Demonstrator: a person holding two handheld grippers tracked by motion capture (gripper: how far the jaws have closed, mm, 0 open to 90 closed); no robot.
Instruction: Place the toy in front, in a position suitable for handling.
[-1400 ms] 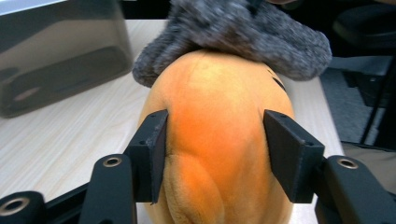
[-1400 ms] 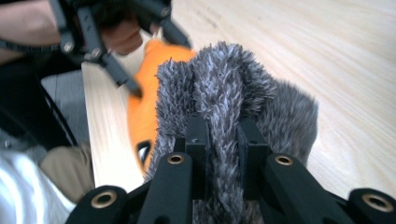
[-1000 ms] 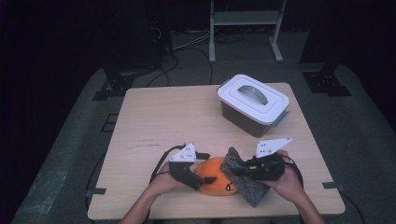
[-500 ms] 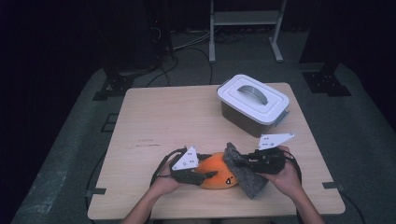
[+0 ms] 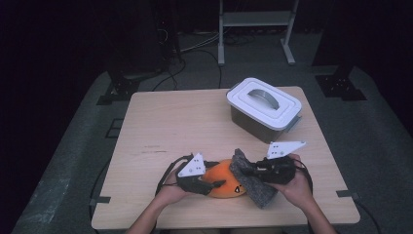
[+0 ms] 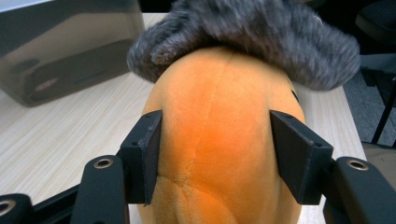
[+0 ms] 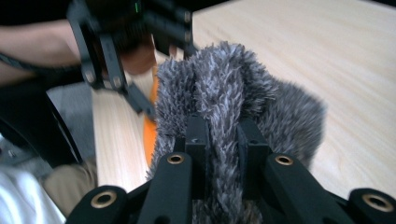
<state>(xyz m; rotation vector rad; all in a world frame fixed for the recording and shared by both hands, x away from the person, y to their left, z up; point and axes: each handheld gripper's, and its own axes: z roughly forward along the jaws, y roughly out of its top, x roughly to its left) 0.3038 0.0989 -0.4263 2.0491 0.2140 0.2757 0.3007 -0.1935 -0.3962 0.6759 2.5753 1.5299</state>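
Observation:
An orange plush toy (image 5: 225,183) lies near the table's front edge. My left gripper (image 5: 216,184) reaches in from its left. In the left gripper view the two pads (image 6: 148,156) press on the sides of the plush (image 6: 215,121). The jaws have just been opening a little with the toy still between them. A grey furry cloth (image 5: 253,187) drapes over the toy's right end. My right gripper (image 5: 246,170) is shut on it. In the right gripper view a fold of the cloth's fur (image 7: 219,84) is pinched between the right gripper's (image 7: 223,135) narrow jaws.
A grey bin with a white handled lid (image 5: 263,105) stands at the back right of the wooden table (image 5: 185,126). The person's forearms come in over the front edge. Cables trail from both grippers. Dark floor, cables and a metal stand lie beyond the table.
The left gripper's jaws have closed in from wide apart onto the orange plush. The right gripper with the grey cloth has sunk slightly toward the toy. Neither hand has travelled far.

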